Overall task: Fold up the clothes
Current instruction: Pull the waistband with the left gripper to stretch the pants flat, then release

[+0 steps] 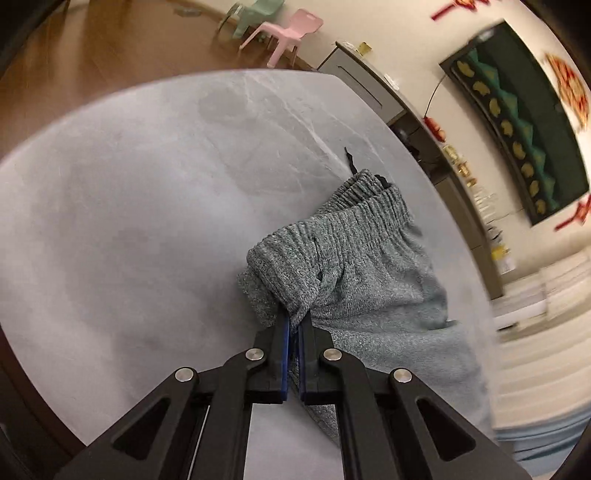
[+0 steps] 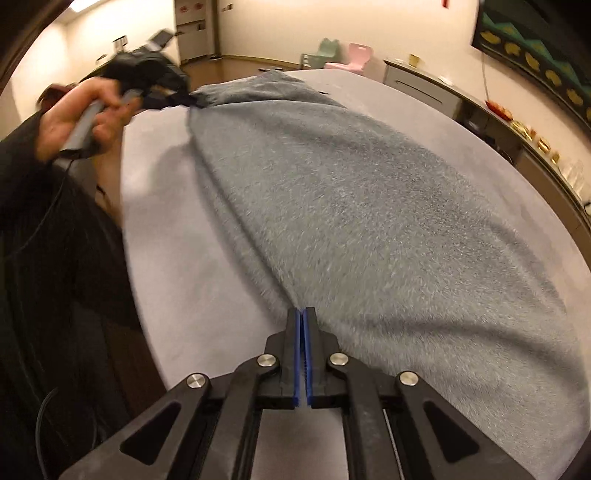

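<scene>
Grey knit trousers point(image 1: 369, 280) lie on a round grey table point(image 1: 147, 221). In the left wrist view their ribbed waistband point(image 1: 332, 229) bunches up just ahead of my left gripper point(image 1: 294, 317), which is shut on the waistband corner. A black drawstring end point(image 1: 351, 162) pokes out beyond it. In the right wrist view the trousers point(image 2: 369, 221) stretch as one long sheet across the table point(image 2: 177, 258). My right gripper point(image 2: 303, 314) is shut on their near edge. The left gripper point(image 2: 162, 85) shows at the far end, held by a hand point(image 2: 85, 114), gripping the cloth.
A person's dark sleeve point(image 2: 48, 240) fills the left of the right wrist view. Beyond the table stand a pink chair point(image 1: 288, 33) and a green chair point(image 1: 255, 14) on wooden floor. A grey sideboard point(image 2: 428, 86) with small items runs along the wall.
</scene>
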A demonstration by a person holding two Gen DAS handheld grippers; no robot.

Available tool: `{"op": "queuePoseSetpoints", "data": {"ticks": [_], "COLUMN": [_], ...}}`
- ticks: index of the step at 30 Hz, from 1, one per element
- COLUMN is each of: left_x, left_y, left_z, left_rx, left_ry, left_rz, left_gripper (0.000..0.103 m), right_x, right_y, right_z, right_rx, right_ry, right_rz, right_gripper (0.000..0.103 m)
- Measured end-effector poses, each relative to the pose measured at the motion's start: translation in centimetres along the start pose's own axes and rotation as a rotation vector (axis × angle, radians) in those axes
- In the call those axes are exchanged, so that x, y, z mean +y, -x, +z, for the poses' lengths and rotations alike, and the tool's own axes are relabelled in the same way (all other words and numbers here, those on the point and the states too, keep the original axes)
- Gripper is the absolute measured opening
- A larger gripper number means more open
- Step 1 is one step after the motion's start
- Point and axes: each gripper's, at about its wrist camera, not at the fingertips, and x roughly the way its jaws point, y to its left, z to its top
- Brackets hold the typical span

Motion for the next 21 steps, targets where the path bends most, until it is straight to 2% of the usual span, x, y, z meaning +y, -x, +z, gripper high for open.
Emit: {"op": "queuePoseSetpoints", "data": {"ticks": [4,6,8,10,12,13,15,16,18,19,21], "left_x": [-1.6,-2.5,-3.2,-4.1,-6.1,-7.8,-11.5,-12.7,-14.0,-14.2,-12.9], "left_y": [-0.2,1.4,4.6,7.6,8.5,7.2,2.5,0.1,-4.5,-6.6,-9.4], "left_z": [-0.2,-0.7,-1.2,-1.0,0.1,0.9,2.2,2.6,3.3,3.8,5.2], "left_rx": [0.033,0.016,-0.087,-0.199,-0.225,-0.175,-0.025,0.021,0.074,0.100,0.150], "left_ry": [-0.105,-0.152,-0.181,-0.191,-0.241,-0.290,-0.419,-0.464,-0.511,-0.518,-0.472], "left_rz": [0.108,0.137,0.168,0.186,0.150,0.111,0.050,0.064,0.155,0.189,0.215], "left_gripper": [0.006,0.008,0.014,0.017,0.018,0.021,0.022,0.022,0.022,0.022,0.018], "right_x": [0.2,-1.1,-4.3,-8.1,-13.0,-15.5,-19.0,-20.8,-23.3,-24.6,-25.9], "right_y": [0.4,2.1,4.6,5.9,5.0,4.5,2.9,2.0,0.9,0.3,1.2], "right_z": [-1.3,-1.2,-0.5,0.4,1.2,1.7,1.5,1.4,-0.5,-1.5,-4.3], "right_rx": [0.047,0.009,-0.055,-0.091,-0.072,-0.061,-0.016,0.007,0.082,0.120,0.133], "right_ry": [0.041,0.044,-0.030,-0.111,-0.210,-0.260,-0.339,-0.379,-0.433,-0.460,-0.510], "right_rz": [0.034,0.029,0.026,-0.034,-0.120,-0.164,-0.222,-0.250,-0.284,-0.300,-0.303], "right_gripper": [0.001,0.003,0.013,0.040,0.045,0.045,0.045,0.045,0.045,0.044,0.047]}}
